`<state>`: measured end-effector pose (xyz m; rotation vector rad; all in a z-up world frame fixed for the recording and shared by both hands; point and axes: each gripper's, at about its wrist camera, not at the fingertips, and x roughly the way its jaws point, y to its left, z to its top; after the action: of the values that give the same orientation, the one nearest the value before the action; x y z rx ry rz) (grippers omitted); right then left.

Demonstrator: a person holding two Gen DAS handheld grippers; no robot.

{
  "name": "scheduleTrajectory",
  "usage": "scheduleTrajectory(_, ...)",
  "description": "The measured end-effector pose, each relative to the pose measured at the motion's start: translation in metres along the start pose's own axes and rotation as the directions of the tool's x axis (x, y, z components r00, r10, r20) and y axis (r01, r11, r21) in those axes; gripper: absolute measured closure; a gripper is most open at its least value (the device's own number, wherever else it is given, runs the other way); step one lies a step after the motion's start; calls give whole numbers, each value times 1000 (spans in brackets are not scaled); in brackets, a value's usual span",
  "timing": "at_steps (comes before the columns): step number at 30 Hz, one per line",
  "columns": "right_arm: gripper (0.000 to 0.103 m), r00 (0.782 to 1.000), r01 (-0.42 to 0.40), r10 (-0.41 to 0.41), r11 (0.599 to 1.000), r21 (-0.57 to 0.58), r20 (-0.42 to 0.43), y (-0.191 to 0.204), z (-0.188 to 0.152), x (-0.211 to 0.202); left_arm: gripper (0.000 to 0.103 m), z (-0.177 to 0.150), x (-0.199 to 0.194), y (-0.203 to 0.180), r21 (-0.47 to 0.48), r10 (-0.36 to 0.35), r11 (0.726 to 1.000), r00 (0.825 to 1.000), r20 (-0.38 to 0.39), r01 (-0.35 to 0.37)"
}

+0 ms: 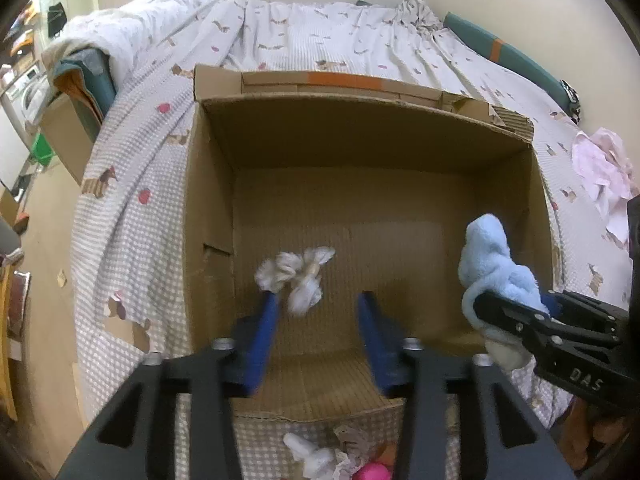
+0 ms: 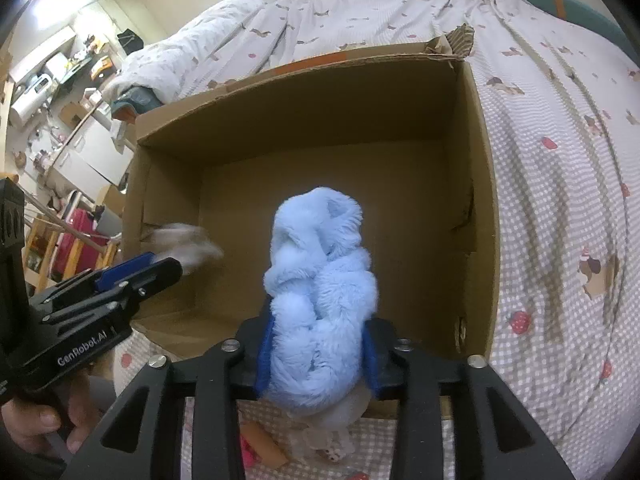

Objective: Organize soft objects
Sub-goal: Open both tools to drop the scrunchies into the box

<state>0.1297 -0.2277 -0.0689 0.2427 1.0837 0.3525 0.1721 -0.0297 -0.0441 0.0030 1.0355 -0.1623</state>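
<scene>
Both grippers: black slotted frames, silver screws, blue finger pads. Left gripper (image 1: 320,300) marked "GenRobot.AI"; right gripper (image 2: 318,344) marked "DAS" on its side

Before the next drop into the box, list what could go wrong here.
1. The blue plush toy sits between the right gripper's jaws near the cardboard box's near edge; released here, it might land on the checked bedspread instead.
2. The small white fabric piece is blurred just beyond the open left gripper; it may catch on a jaw.
3. The two grippers work close together over one box and could collide.
</scene>
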Motion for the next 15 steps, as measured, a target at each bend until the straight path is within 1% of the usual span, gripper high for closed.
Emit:
scheduleTrajectory(1, 51, 1000, -7, 7, 1000, 2, 4, 0, 0, -1, 48, 1, -2, -1, 3, 6, 1000, 1000, 11, -6)
scheduleTrajectory(2, 47, 1000, -13, 13, 1000, 4, 8, 0, 1, -1, 42, 1, -4, -1, 4, 9, 1000, 1000, 18, -9)
scheduleTrajectory(3, 40, 1000, -19, 19, 1000, 4, 11, 1, 1, -2, 37, 2, -5, -1, 6, 14, 1000, 1000, 25, -14)
scheduleTrajectory(4, 35, 1000, -26, 26, 1000, 7, 17, 1, 1, -3, 35, 2, -6, -1, 6, 18, 1000, 999, 29, -18)
scheduleTrajectory(5, 29, 999, -31, 31, 999, 11, 28, 1, 2, -5, 33, 2, -7, -2, 6, 18, 1000, 999, 30, -18)
scheduleTrajectory(6, 27, 999, -35, 34, 999, 15, 40, 0, 2, -7, 33, 2, -7, -2, 7, 18, 1000, 999, 30, -19)
scheduleTrajectory(9, 25, 998, -33, 31, 999, 22, 55, -3, 3, -11, 33, 2, -6, -2, 11, 23, 1000, 999, 24, -23)
scheduleTrajectory(15, 25, 999, -30, 29, 999, 19, 46, -3, 2, -11, 33, 3, -6, 1, 5, 34, 999, 999, 26, -34)
